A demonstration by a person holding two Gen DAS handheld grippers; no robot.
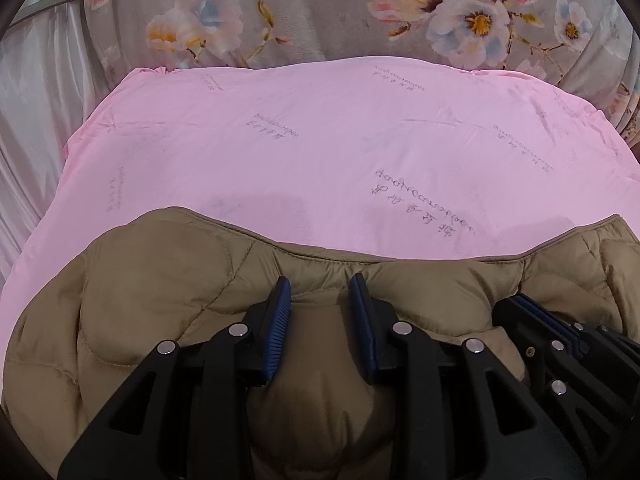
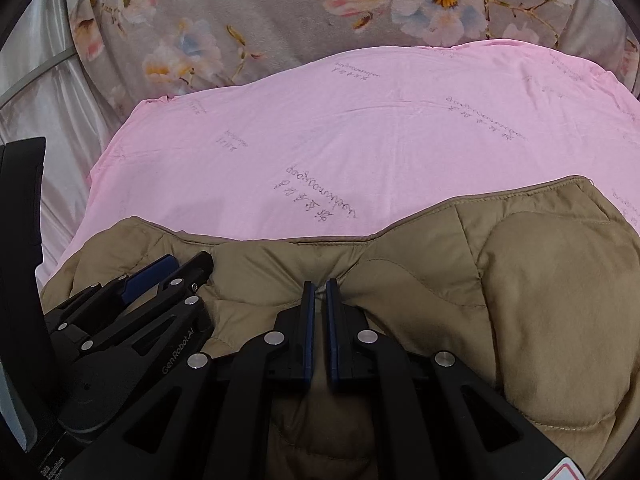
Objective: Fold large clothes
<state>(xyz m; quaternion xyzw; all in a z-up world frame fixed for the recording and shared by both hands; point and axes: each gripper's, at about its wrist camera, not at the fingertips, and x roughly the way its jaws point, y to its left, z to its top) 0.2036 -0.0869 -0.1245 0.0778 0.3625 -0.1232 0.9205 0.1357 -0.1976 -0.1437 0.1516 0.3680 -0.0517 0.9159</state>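
Tan quilted puffer jacket [image 1: 168, 280] lies bunched on a pale pink sheet w/ faint grey script print [image 1: 320, 140], filling the 6 o'clock half of both views; its stitched edge runs approx. 9 to 3 o'clock across each pic. Beyond the sheet, at 12 o'clock, a grey floral blanket w/ pink, white & blue blossoms [image 1: 320, 12]; shiny white satin fabric [image 1: 32, 120] at 9–10 o'clock.

Left gripper [image 1: 320, 300]: black frame, ribbed blue pads. Jaws part-way apart, w/ a puffy fold of jacket bulging up between them & spilling toward 6 o'clock. Pads flank the fold and seem to press its sides, so it reads as grasping the jacket, not fully clenched. Tips sit just short of the jacket's stitched edge, which lies at 12 o'clock from them.

Right gripper [image 2: 320, 292]: jaws nearly clenched, only a thin slit left, w/ a narrow pinch of jacket fabric caught between the pads. Creases radiate from the tips. Jacket edge is near, at 12 o'clock; a big rounded quilted panel swells at 3 o'clock.

The two grippers sit close, side by side on the same jacket edge: right gripper shows at 3–4 o'clock in the left view, left gripper at 8–9 o'clock in the right view. Both point down at the jacket.
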